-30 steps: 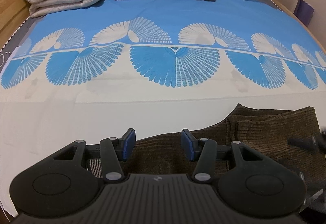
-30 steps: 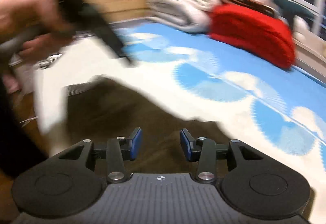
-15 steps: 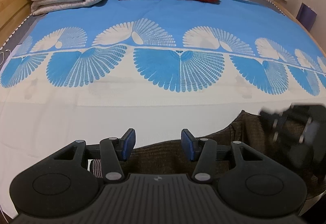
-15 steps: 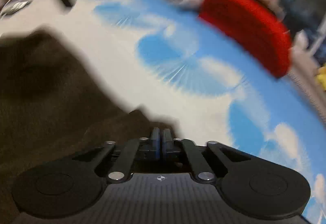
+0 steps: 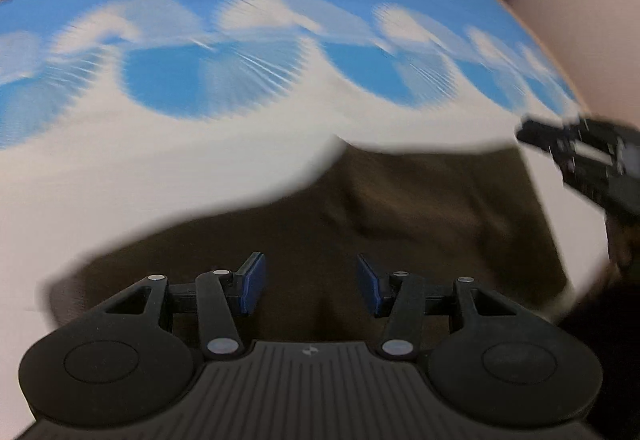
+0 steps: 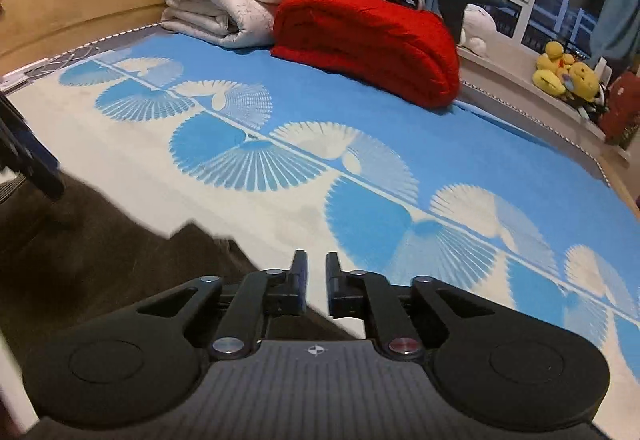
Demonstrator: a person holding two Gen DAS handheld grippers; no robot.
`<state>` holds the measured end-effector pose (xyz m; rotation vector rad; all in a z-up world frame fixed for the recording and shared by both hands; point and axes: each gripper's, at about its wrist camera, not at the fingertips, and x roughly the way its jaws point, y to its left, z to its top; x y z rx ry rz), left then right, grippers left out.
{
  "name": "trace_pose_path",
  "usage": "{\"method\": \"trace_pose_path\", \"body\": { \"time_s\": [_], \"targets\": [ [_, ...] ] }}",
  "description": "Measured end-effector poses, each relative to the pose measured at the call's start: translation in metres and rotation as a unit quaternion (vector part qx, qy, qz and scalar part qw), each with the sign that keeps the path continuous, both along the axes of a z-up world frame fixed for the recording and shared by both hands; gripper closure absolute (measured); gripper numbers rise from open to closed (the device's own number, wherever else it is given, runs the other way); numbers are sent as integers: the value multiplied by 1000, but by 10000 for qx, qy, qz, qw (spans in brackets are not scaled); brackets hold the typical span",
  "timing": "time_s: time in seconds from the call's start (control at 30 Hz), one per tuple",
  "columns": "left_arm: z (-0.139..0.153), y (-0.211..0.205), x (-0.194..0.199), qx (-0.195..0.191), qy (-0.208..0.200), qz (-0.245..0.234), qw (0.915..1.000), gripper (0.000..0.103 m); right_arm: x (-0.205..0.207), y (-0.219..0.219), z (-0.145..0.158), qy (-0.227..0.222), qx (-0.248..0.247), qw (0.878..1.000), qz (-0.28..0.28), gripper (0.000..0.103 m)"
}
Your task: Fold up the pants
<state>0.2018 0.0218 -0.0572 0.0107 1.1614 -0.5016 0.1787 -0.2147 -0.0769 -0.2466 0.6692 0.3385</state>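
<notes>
Hovering fingers (image 5: 251,283) spread above pants (image 5: 400,216).

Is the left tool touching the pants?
Cannot tell. In the blurred left wrist view the left tool is open over the pants, but no contact or gap shows plainly.

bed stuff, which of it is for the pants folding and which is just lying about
For the job: brown pants, left gripper, right gripper.

Just lying about: red blanket, white quilt, yellow plush toys, blue patterned bedcover.
</notes>
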Motion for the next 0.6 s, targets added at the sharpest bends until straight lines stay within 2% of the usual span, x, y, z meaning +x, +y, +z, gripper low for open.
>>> {"method": "trace_pose_path", "body": {
  "time_s": [0.13,0.23,0.27,0.3,0.33,0.4,0.43,0.47,0.5,0.53,0.57,0.6],
  "targets": [
    [-26,-32,-21,26,459,-533,9975,50,-43,-44,10,347,8,9994,40,65],
    [-43,-49,-28,110,739,-602,9954,52,-69,-78,-11,848,287,9952,-384,64],
    [-49,-54,-29,114,834,-598,9947,52,-75,-93,-21,1052,567,9905,-684,64],
    [-53,-57,-29,123,895,-610,9940,52,-74,-106,-34,1547,716,9794,-1084,64],
    [-56,-60,-29,165,939,-650,9933,52,-72,-110,-41,1781,636,9741,-1239,64],
    [-64,-72,-33,387,945,-791,9916,53,-76,-116,-46,1604,416,9776,-1298,64],
    [-67,-77,-34,509,943,-860,9905,55,-75,-120,-51,1739,416,9743,-1369,64],
    [-70,-82,-35,624,924,-940,9893,62,-73,-124,-58,1982,522,9680,-1448,63],
    [-71,-85,-37,731,884,-1015,9882,76,-72,-127,-66,2253,636,9608,-1488,63],
    [-71,-87,-38,809,841,-1058,9875,86,-71,-129,-73,2473,686,9548,-1498,59],
    [-70,-86,-39,756,858,-1083,9875,92,-71,-128,-75,2512,667,9540,-1493,54],
    [-64,-84,-40,646,799,-1122,9884,94,-69,-128,-76,2534,710,9532,-1487,53]
  ]
}}
